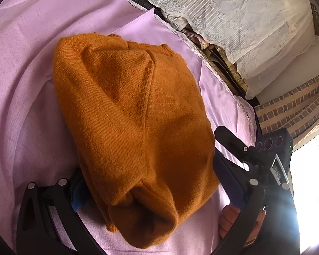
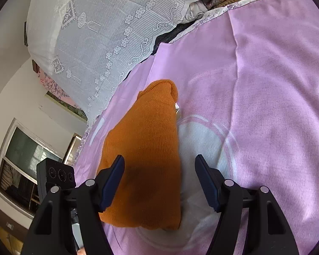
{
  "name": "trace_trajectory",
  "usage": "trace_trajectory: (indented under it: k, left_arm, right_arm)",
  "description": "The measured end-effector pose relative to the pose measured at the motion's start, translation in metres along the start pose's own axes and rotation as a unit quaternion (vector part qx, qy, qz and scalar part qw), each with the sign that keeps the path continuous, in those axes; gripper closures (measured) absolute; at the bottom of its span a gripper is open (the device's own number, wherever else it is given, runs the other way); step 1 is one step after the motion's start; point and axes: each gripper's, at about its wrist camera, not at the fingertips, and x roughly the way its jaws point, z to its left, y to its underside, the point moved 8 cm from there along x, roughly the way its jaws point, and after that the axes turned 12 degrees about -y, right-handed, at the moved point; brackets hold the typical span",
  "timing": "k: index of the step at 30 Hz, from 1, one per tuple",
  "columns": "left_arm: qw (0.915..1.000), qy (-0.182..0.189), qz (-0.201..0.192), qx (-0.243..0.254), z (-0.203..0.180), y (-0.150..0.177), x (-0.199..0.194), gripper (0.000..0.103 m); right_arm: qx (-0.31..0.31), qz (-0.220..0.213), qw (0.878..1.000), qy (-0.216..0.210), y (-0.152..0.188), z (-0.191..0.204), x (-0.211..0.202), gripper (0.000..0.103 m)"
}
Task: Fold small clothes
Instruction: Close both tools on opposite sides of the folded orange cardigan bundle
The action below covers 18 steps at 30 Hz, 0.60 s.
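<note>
The right gripper (image 2: 159, 180) stands with its jaws wide apart and nothing pinched. Its left finger (image 2: 112, 182) hangs over the near part of the orange knitted garment (image 2: 146, 159), while the right finger (image 2: 208, 182) is over bare sheet just to the garment's right; neither pad presses the cloth.

In the left wrist view the left gripper (image 1: 151, 182) straddles the near end of the same garment (image 1: 134, 127). Its left finger (image 1: 78, 193) is partly hidden behind the knit and its right finger (image 1: 229, 178) sits just beside the cloth's right edge, so I cannot tell whether it is clenched or released. Behind that right finger a hand (image 1: 229, 218) shows, and the other gripper's black body carries a small white label (image 1: 277, 170) whose letters are too blurred to read.

The garment lies folded into a thick, narrow bundle on the pink bedsheet (image 2: 265, 85), running from near to far. At the far left a white lace cover (image 2: 108, 21) drapes over a bulky shape beside the bed, and a window (image 2: 21, 163) is at the left edge.
</note>
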Motion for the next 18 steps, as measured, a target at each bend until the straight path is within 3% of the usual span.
trace_trajectory:
  k: [16,18]
  left_arm:
    - [0.9997,-0.003,-0.017,0.019,-0.005,-0.01,0.009,0.004]
    - [0.9997,-0.005,-0.018,0.019,-0.005,-0.01,0.009,0.005]
  right_arm:
    - [-0.029,0.043,0.999,0.002,-0.017,0.004,0.054,0.035]
    - [-0.032,0.047,0.998,0.0,-0.016,0.005,0.055,0.043]
